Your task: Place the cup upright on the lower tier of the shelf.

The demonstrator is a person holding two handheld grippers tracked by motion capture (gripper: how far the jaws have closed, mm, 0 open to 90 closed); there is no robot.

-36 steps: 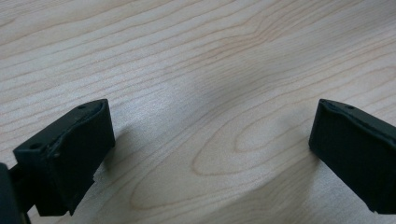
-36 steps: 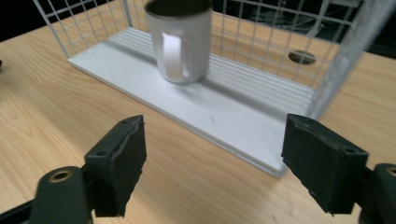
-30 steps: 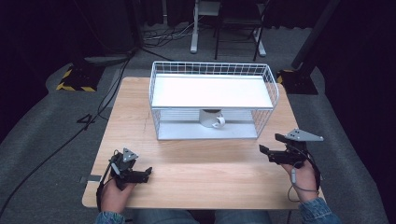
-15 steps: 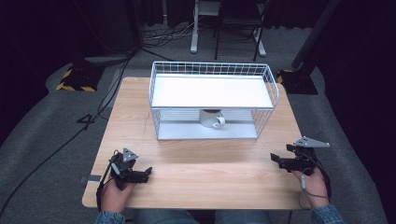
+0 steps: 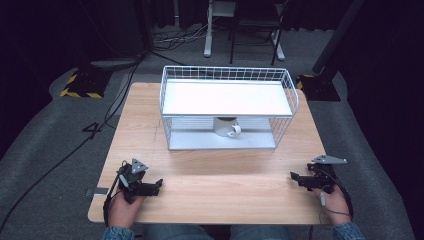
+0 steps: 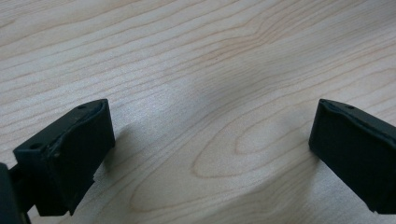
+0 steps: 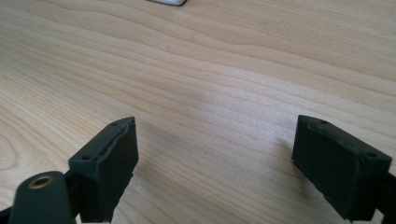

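Jaws matte black, blocky, spread wide — pale grained wooden table beneath.

One wooden counter, one white wire basket, one white mug and two hand-held claws, left and right, are counted.

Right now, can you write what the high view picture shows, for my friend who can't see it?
A white wire rack stands on a wooden table, with a white mug on its lower shelf under a flat white top shelf. Near the front edge, a person holds the left gripper and the right gripper, both empty, low over bare wood.
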